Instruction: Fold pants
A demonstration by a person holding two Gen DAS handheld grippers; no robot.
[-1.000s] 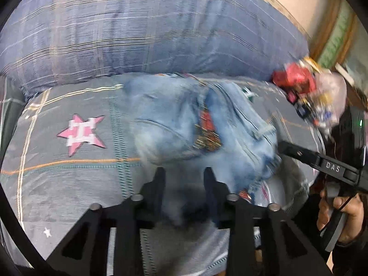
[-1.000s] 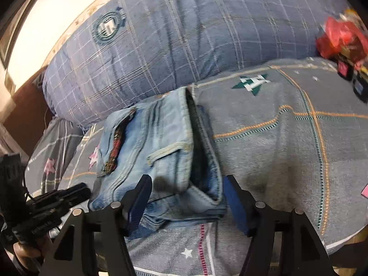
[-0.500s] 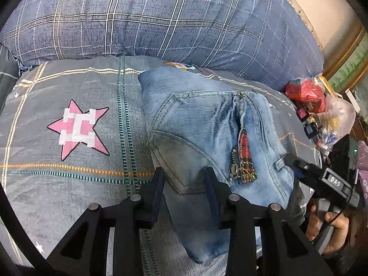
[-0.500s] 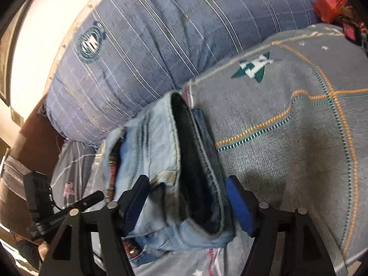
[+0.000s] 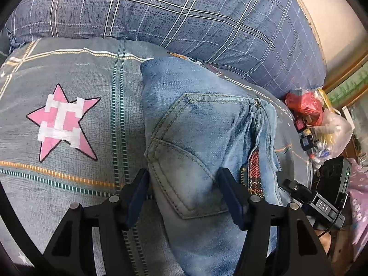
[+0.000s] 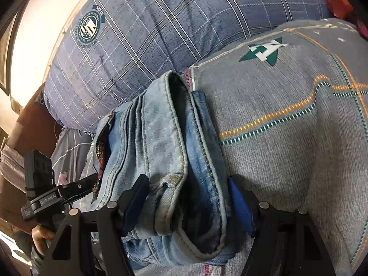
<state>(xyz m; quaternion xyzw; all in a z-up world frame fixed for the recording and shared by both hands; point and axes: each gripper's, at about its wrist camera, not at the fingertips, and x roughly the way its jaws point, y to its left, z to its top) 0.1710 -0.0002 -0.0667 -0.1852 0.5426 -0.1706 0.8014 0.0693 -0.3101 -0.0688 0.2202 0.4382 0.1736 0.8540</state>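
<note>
On the grey quilt [image 5: 69,184], just near the big blue plaid pillow [image 5: 184,18], lie the folded jeans [image 5: 207,138], a thick light-blue bundle with a back pocket facing up and a red plaid patch on its right side. My left tongs [image 5: 184,193] are spreading their jaws right now: the pocket end of the jeans sits between the blue pads [image 5: 138,195], but the pads stand off the cloth and grip nothing. My right tongs [image 6: 186,204] straddle the other side of the bundle, where the stacked folds and the dark inside of the waistband show; their jaws are easing inward, and the denim fills the gap between the pads [image 6: 240,207], though I cannot tell whether they press on it. A pink star [image 5: 62,124] lies left of the jeans, a green star [image 6: 264,50] far to the right. Plastic bags [image 5: 322,119] with red packets sit at the far right edge of the bed
</note>
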